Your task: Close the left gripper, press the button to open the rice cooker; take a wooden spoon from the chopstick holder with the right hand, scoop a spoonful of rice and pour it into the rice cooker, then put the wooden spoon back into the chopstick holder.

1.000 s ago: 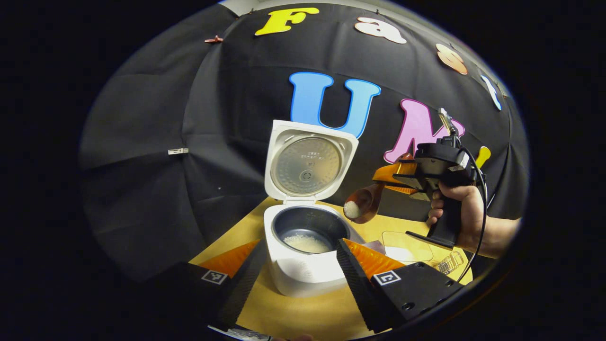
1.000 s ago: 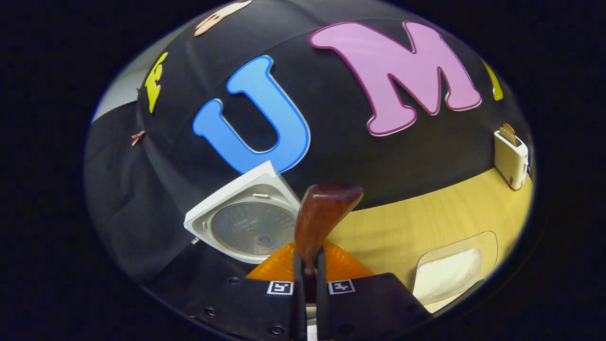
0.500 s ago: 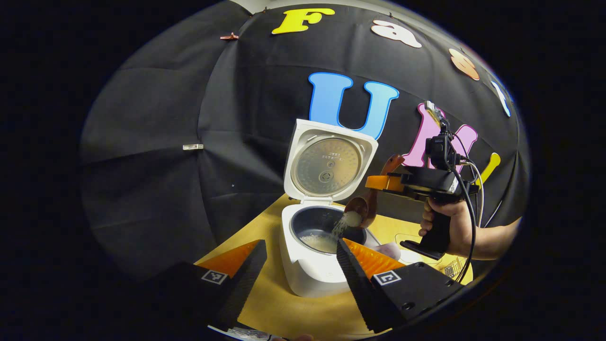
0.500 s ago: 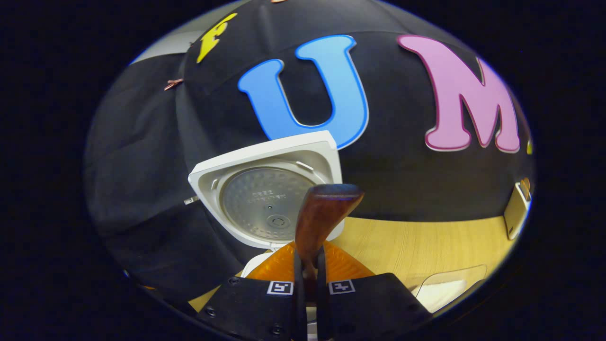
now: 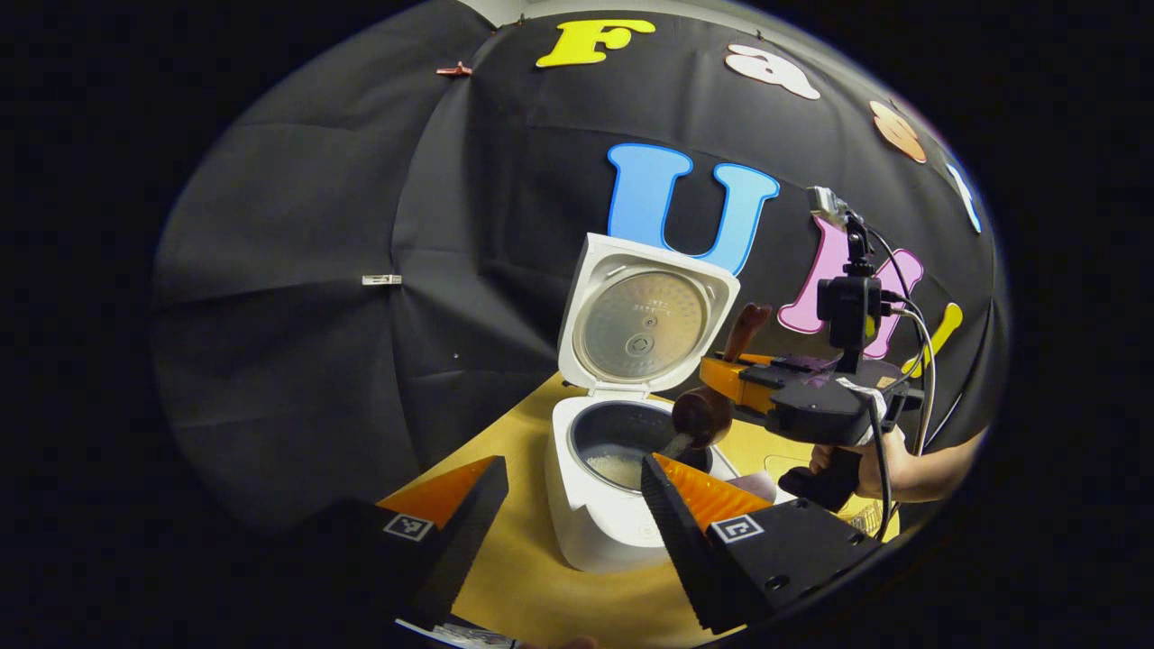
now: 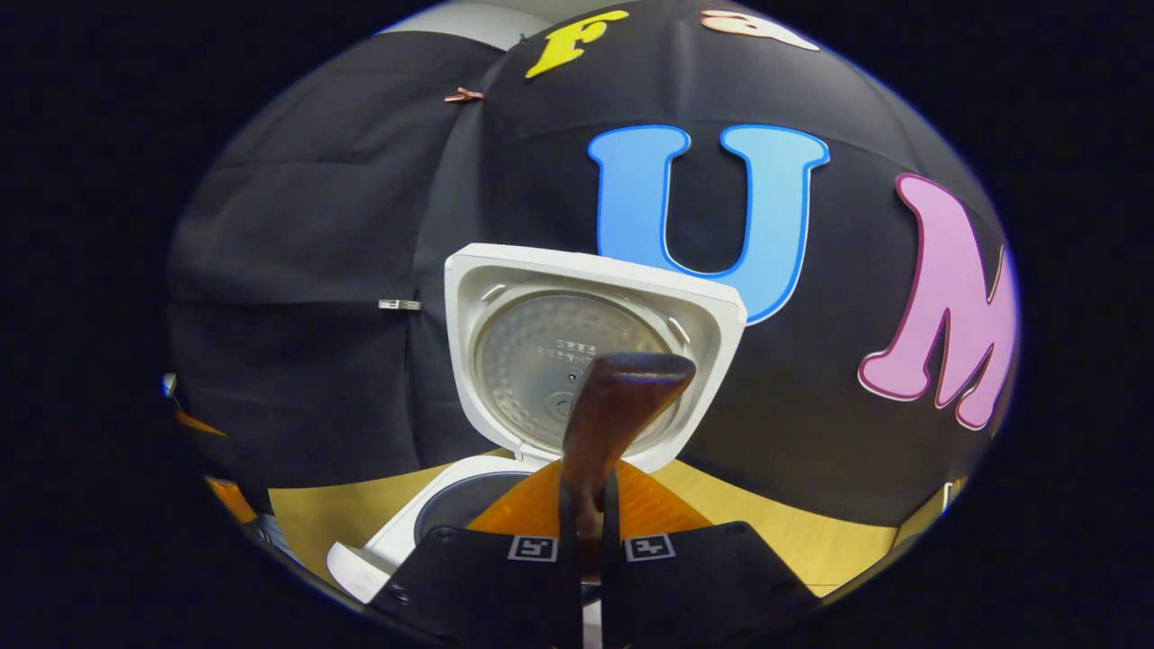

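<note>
Since half a second ago the right gripper (image 5: pixel 721 383) has rolled further over, so the wooden spoon (image 5: pixel 705 413) now hangs bowl-down above the rice cooker (image 5: pixel 606 491), and the stream of rice has thinned to a few grains dropping from the bowl into the inner pot (image 5: pixel 624 439). In the left gripper view the cooker sits at centre frame on the yellow desk (image 5: pixel 514 595), its lid (image 5: pixel 645 324) standing open and upright behind the pot, with a layer of rice (image 5: pixel 617 467) visible at the pot's bottom. A hand (image 5: pixel 879 451) at the right of the frame carries the right gripper. In the right gripper view that gripper's fingers are pressed narrowly together on the spoon's handle at bottom centre, the handle's end (image 6: pixel 622 397) rising in front of the lid. The left gripper (image 5: pixel 570 514) stands wide, its fingers parted to either side of the cooker at the bottom of the left gripper view, holding nothing.
</note>
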Demonstrator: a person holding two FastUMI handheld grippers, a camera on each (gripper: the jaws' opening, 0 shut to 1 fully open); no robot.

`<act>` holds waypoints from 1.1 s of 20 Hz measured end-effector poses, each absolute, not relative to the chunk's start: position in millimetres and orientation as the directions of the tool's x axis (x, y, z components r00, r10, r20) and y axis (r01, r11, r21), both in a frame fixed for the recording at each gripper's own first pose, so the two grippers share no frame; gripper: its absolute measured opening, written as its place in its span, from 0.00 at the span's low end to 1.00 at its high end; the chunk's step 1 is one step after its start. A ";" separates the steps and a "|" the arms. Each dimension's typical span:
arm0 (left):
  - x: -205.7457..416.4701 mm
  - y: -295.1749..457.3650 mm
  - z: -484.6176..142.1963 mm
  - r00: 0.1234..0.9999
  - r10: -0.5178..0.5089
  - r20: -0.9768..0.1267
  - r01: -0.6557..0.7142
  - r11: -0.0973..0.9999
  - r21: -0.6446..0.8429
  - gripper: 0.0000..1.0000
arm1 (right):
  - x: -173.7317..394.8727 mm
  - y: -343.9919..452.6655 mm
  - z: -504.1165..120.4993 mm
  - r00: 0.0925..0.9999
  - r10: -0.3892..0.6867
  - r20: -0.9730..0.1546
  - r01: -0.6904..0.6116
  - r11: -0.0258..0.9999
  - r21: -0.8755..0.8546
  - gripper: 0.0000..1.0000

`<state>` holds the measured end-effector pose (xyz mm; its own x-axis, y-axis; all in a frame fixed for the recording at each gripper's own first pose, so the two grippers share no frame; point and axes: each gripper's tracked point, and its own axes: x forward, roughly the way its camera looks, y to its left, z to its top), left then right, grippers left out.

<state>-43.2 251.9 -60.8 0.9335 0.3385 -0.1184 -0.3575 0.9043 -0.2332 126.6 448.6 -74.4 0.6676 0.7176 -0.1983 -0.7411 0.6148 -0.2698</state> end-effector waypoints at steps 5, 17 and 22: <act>-43.5 255.7 -58.3 0.930 0.351 -0.112 -0.368 0.902 -0.227 0.96 | 119.0 449.7 -70.8 0.654 0.727 -0.211 -0.756 0.616 -0.219 0.12; -22.2 222.6 -48.3 0.946 0.305 -0.114 -0.321 0.931 -0.174 0.95 | 136.0 382.0 -7.2 0.720 0.679 -0.143 -0.677 0.733 0.071 0.12; 6.1 173.6 -36.8 0.970 0.222 -0.101 -0.235 0.963 -0.130 0.96 | 166.4 292.4 24.2 0.803 0.585 -0.115 -0.576 0.811 0.104 0.12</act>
